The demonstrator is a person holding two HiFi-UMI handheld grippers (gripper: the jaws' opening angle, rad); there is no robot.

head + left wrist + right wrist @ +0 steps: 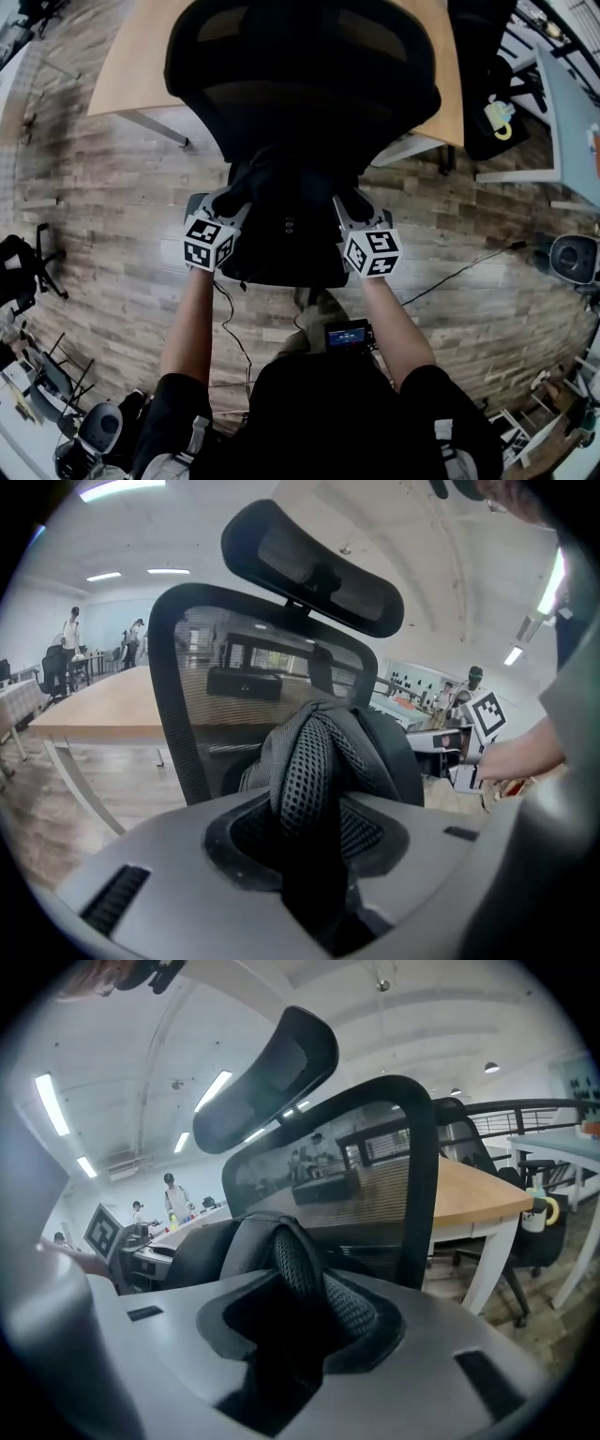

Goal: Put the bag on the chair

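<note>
Two grippers share this load. In the head view the black fabric backpack (286,234) sits low at the seat of the black mesh-backed office chair (300,75). It lies between the left gripper (228,200) and the right gripper (350,202), with a light wooden table (127,66) beyond. I cannot tell whether it rests fully on the seat (the bag itself hides the cushion).

In the left gripper view the jaws are clamped on a padded mesh shoulder strap (305,771), which bulges up out of the gap.

In the right gripper view the jaws pinch the second padded strap (300,1265) the same way.

I judge the bag soft, floppy and moderately heavy, but not fragile. The straps compress and give good purchase, so holding both near their top anchors should keep it from slumping sideways.
</note>
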